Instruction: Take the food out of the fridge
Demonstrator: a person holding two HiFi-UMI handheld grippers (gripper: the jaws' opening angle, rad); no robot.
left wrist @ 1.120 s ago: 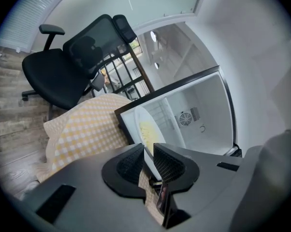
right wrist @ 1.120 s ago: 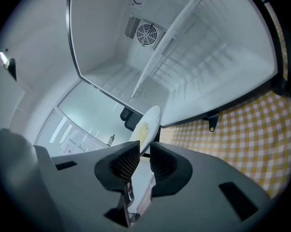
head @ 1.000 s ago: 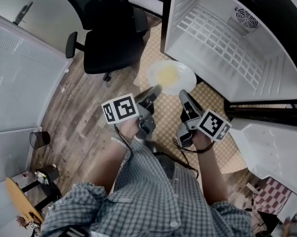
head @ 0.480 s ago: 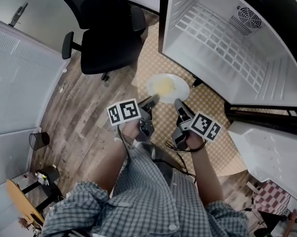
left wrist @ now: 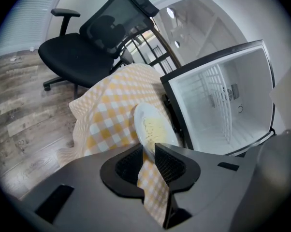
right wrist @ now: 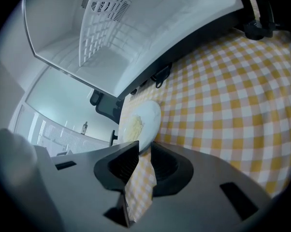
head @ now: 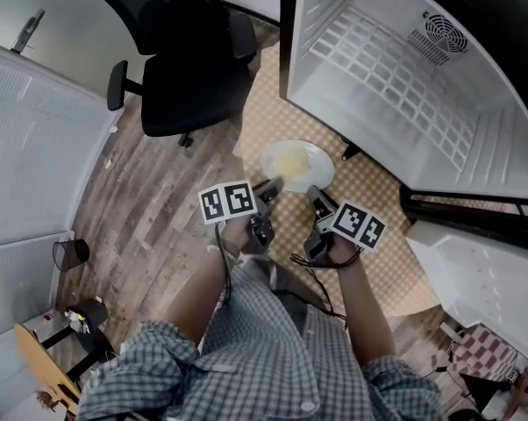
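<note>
We judged the plate (head: 322, 160) of food set down on the cloth (head: 378, 202); the left gripper (left wrist: 149, 147) had just been opening, the plate's rim between its jaws; the right gripper (right wrist: 144, 147) stood slightly open round the rim; next, both should back clear.

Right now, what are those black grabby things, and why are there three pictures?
A person holds a grabber tool in each hand: the left gripper and the right gripper. One picture comes from a camera on the person's head, looking down. The other two come from small cameras riding on each grabber, looking along its two jaws. On the floor, a yellow checked cloth lies in front of an open fridge. A white plate with yellow food is down at the cloth. Its near rim sits between both grabbers' jaws. The left jaws have just been opening and stand apart around it. I can't tell if the right ones pinch it.
</note>
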